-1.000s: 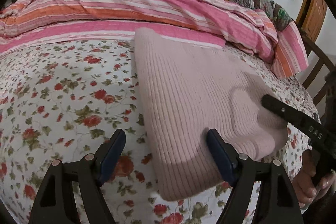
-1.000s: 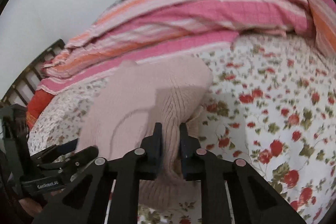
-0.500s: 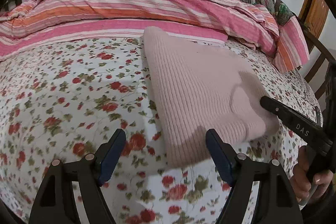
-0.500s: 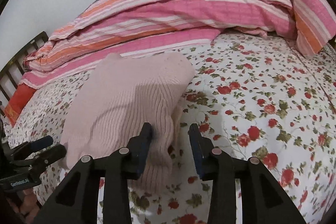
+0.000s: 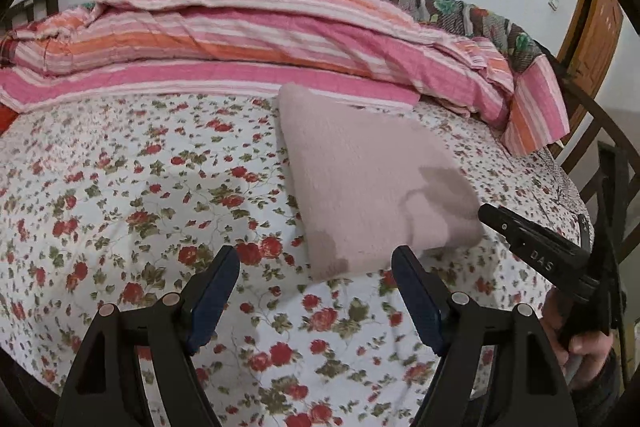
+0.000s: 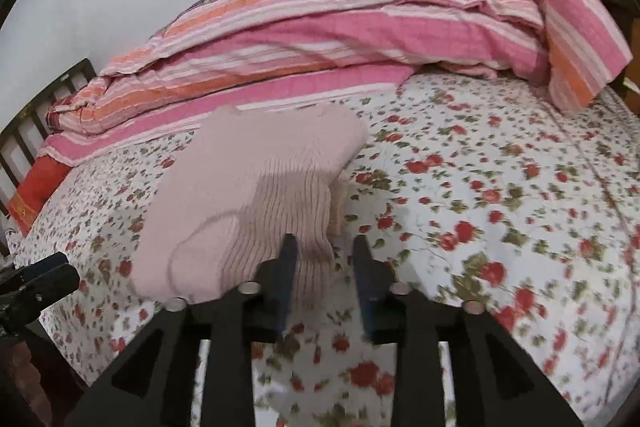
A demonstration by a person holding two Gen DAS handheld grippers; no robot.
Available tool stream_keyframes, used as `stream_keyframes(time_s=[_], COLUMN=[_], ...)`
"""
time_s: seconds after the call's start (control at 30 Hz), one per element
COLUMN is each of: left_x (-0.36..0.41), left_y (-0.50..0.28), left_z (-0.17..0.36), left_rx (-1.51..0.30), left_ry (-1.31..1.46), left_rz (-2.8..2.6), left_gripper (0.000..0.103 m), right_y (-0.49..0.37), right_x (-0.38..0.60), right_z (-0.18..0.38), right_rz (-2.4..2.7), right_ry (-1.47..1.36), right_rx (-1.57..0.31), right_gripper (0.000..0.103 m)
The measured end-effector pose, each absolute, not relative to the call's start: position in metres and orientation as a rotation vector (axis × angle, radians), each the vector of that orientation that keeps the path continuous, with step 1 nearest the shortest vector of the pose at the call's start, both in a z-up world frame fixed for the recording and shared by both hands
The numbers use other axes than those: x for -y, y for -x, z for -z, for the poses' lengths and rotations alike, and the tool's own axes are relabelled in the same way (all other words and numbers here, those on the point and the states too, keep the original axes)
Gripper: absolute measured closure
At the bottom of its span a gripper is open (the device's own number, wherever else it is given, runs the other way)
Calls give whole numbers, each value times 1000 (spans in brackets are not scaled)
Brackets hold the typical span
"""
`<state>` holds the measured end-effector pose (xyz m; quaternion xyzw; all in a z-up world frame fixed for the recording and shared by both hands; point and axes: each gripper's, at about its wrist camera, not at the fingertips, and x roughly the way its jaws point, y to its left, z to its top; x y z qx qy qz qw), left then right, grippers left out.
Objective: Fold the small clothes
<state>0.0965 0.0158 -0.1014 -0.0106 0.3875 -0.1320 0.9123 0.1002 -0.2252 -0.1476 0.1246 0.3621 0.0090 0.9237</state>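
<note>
Right gripper (image 6: 326, 281) just released folded pale-pink ribbed knit garment (image 5: 372, 183) — both grippers empty, left gripper (image 5: 316, 297) wide; fold looks done.

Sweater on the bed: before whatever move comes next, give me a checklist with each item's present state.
1. Left tongs open and empty: ok.
2. Right tongs open, nothing between the fingers: ok.
3. Sweater lies folded as a compact block on the floral sheet: ok.
4. Both tongs clear of the sweater: left ok; right cannot tell, its left finger overlaps the knit's near edge in the right view.
5. Layers at the right-hand edge aligned: not ok, a lower layer sticks out.
6. Sweater clear of the striped quilt: cannot tell, its far corner reaches the quilt's edge.
</note>
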Motion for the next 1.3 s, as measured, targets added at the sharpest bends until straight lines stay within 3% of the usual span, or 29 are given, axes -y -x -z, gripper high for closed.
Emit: stream_keyframes(time_s=[0.27, 0.37, 0.5, 0.57, 0.67, 1.3], left_x=[0, 2, 0, -2, -4, -5], left_y=[-56, -41, -21, -13, -1, 36], left_z=[61, 48, 35, 31, 26, 17], left_rx=[-703, -672, -641, -631, -615, -577], left_ry=[-27, -50, -56, -53, -55, -70], left_rz=[250, 232, 212, 209, 201, 185], left_gripper=[24, 18, 17, 17, 17, 16], right_y=[-43, -24, -4, 7, 25, 77], right_x=[219, 217, 216, 215, 211, 211], right_z=[92, 75, 62, 57, 50, 43], right_rz=[37, 52, 58, 59, 69, 88], right_ry=[-182, -155, -141, -143, -117, -117], right_rx=[-680, -655, -643, -631, -603, -560], right_gripper=[33, 29, 22, 12, 5, 3])
